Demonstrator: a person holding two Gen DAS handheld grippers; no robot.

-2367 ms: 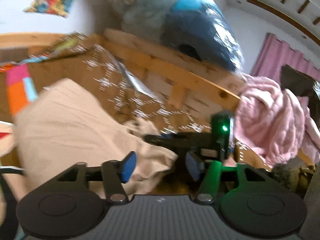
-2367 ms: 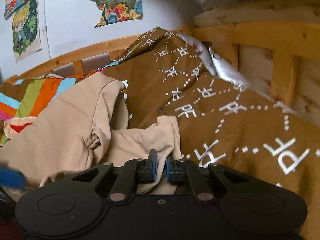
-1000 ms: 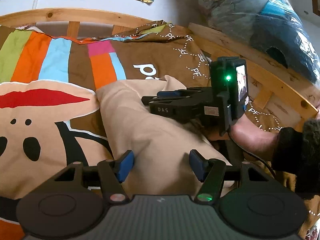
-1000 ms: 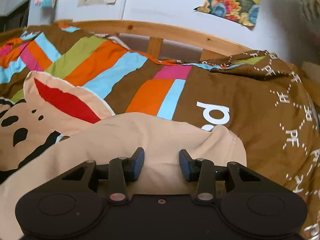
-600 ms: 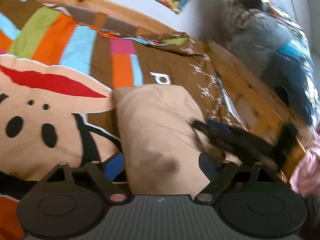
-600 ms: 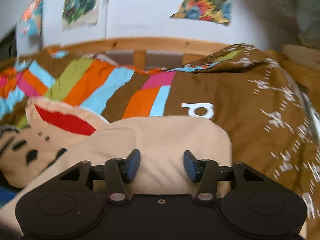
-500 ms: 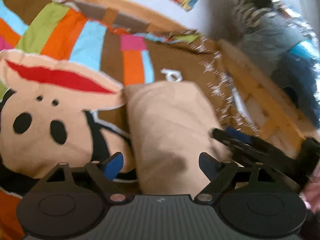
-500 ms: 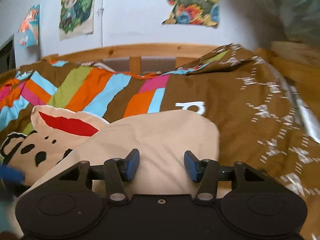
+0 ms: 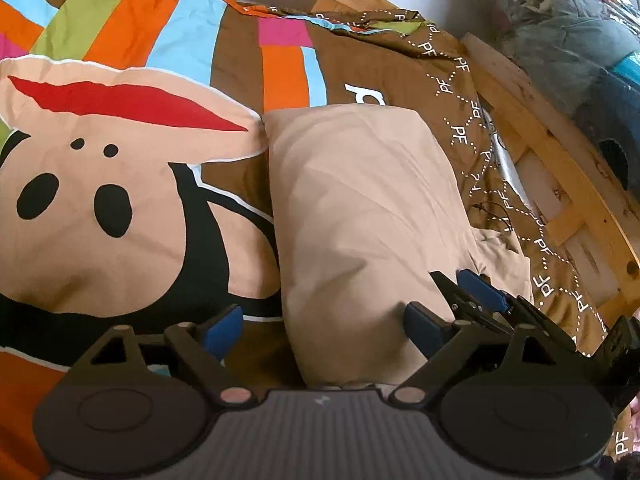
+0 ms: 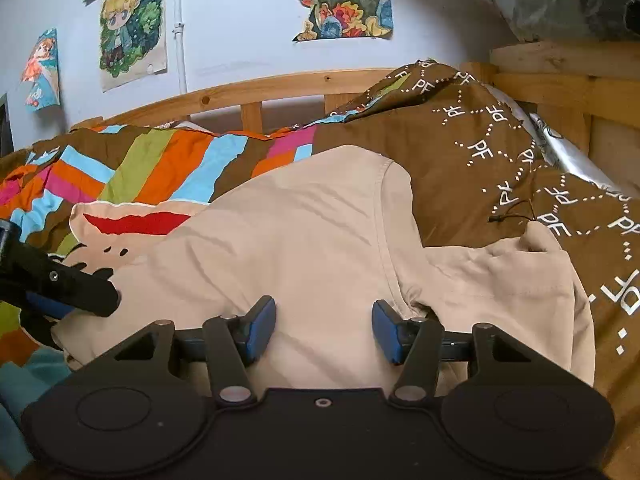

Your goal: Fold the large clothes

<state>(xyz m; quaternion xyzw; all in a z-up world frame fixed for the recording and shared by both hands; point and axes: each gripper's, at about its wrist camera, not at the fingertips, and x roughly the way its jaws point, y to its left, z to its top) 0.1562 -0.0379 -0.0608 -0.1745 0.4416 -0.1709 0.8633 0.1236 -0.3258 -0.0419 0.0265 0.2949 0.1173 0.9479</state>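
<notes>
the beige garment (image 9: 360,208) is lying folded lengthwise as a long narrow panel on the patterned bed cover (image 9: 120,184), its far end reaching toward the wooden bed frame (image 9: 552,160), its near end running under both tools. in the right wrist view a loose flap of the same garment is spilling out to the right of the main panel, past a seam, and is lying rumpled on the brown part of the cover

risk 1: the loose flap is sitting outside the folded outline. if the next fold is being made without tucking it in, the flap is likely to be trapped crooked and the stack is likely to come out uneven

risk 2: the cover under the garment is soft and creased. a low pinch at the near edge is liable to be catching the cover together with the cloth, dragging both

risk 3: the two tools are sitting close together at the near end, so a careless reach is risking a knock between them

pose: the left gripper (image 9: 324,324) is pointing down and forward, jaws wide and just having been opening, straddling the near left edge of the panel without pressing on it. the right gripper (image 10: 324,326) is angling down over the near end, jaws about half apart and just having been opening, cloth lying between and beneath the pads but not clamped
</notes>
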